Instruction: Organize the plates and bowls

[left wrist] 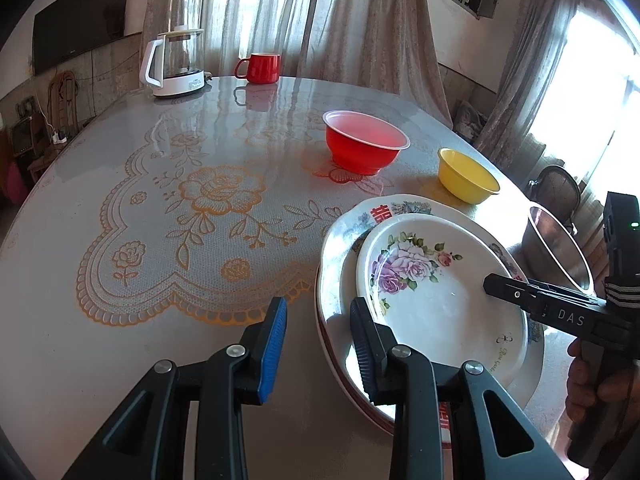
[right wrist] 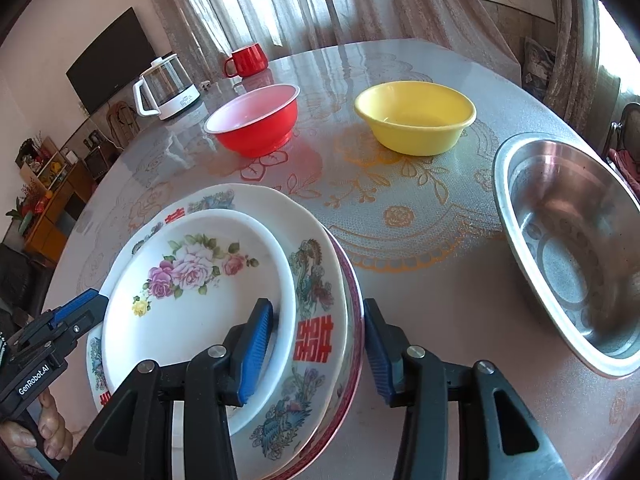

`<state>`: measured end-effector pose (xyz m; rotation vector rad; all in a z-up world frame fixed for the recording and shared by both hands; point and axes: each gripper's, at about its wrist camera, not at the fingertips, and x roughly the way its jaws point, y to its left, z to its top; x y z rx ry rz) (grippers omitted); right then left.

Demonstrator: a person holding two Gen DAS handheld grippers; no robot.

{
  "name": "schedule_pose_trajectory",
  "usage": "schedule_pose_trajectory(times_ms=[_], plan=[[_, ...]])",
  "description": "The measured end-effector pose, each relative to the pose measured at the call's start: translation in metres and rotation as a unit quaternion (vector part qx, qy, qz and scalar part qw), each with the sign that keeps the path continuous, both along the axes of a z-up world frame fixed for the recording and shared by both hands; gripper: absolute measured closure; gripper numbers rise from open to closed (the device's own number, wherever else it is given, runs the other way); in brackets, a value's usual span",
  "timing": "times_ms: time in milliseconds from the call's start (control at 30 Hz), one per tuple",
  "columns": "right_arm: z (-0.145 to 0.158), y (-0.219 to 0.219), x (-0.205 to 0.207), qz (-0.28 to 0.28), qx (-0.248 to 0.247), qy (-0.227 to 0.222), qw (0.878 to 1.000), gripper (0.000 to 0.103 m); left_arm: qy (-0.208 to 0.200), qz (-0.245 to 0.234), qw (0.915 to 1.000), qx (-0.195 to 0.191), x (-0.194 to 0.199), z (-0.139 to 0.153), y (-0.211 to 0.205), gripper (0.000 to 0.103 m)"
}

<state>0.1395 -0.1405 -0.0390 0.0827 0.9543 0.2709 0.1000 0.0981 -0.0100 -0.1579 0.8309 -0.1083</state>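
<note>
Plates (right wrist: 224,304) stacked near tabletop's front edge, small white rose-patterned one atop larger dragon-and-red-character plates, left gripper (left wrist: 320,344) and right gripper (right wrist: 316,352) both open astride opposite rims, gripping nothing.

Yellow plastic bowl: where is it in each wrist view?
Left wrist: yellow plastic bowl right of centre, beyond the stacked floral plates.
Right wrist: upper centre-right, beyond the plates.
Shared landmark: red plastic bowl, immediately left of it in both.
</note>
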Motion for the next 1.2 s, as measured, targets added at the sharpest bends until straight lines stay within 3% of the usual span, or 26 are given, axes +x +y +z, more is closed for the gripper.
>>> schedule_pose_trajectory(times_ms=[500, 767, 900, 1200], plan=[[0.000, -0.004, -0.011, -0.005, 0.013, -0.002, 1.000, 0.055, -0.002, 0.019, 0.9988, 0.045, -0.013, 0.007, -0.015, 0.070], [0.016, -0.011, -0.027, -0.001, 0.022, -0.026, 0.999, 0.057, -0.021, -0.019, 0.9987, 0.041, -0.013, 0.023, -0.039, 0.070], [0.035, -0.017, -0.035, -0.009, 0.019, -0.054, 0.998, 0.057, -0.024, -0.045, 0.9978, 0.041, -0.007, 0.029, -0.058, 0.065], [0.067, -0.060, -0.044, -0.068, 0.024, -0.103, 0.992, 0.057, -0.036, -0.110, 0.9925, 0.040, 0.011, 0.045, -0.109, 0.065]])
